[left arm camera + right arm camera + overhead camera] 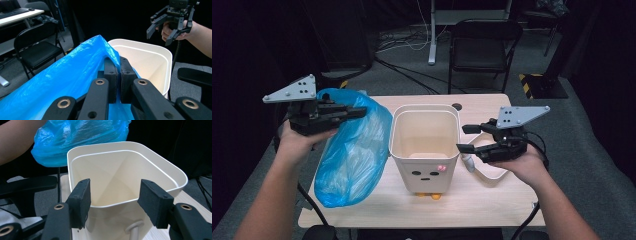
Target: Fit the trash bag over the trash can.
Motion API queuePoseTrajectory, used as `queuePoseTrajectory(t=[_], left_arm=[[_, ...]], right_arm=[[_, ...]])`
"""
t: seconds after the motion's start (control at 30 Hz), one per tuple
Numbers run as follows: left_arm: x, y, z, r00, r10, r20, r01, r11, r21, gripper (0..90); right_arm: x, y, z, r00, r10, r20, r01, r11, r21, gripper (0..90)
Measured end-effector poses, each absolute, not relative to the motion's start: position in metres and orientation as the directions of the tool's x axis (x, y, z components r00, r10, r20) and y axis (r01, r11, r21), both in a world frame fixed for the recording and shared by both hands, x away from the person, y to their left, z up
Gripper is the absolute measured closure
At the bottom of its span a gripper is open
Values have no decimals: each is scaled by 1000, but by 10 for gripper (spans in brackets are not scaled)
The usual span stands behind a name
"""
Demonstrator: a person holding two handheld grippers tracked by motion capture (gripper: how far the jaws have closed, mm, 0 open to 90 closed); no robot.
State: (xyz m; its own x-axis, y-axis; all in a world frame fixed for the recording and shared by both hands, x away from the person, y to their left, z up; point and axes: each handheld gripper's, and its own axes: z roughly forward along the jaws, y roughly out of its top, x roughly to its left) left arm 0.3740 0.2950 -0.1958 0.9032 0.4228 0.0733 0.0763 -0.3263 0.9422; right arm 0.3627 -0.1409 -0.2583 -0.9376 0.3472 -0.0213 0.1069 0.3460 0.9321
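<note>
We hold the blue plastic bag pinched at its top edge in our left gripper, raised left of the white bin, its lower end resting on the table. Our right gripper hovers with jaws apart and empty just beside the bin's right rim, leaving the mouth unobstructed.

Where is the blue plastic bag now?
In the high view, the blue plastic bag hangs left of the white bin, pinched in the left claw.
</note>
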Motion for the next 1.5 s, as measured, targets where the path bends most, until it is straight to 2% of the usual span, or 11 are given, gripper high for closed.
queuePoseTrajectory(t=[1.03,1.5], left_arm=[[359,259,-148,943,289,163,-69,-309,949,872],[350,248,-158,956,231,182,-99,-329,939,872]], right_arm=[[372,-117,-262,-957,289,-7,97,345,934,415],[374,-96,-267,-977,215,10,89,360,929,409]])
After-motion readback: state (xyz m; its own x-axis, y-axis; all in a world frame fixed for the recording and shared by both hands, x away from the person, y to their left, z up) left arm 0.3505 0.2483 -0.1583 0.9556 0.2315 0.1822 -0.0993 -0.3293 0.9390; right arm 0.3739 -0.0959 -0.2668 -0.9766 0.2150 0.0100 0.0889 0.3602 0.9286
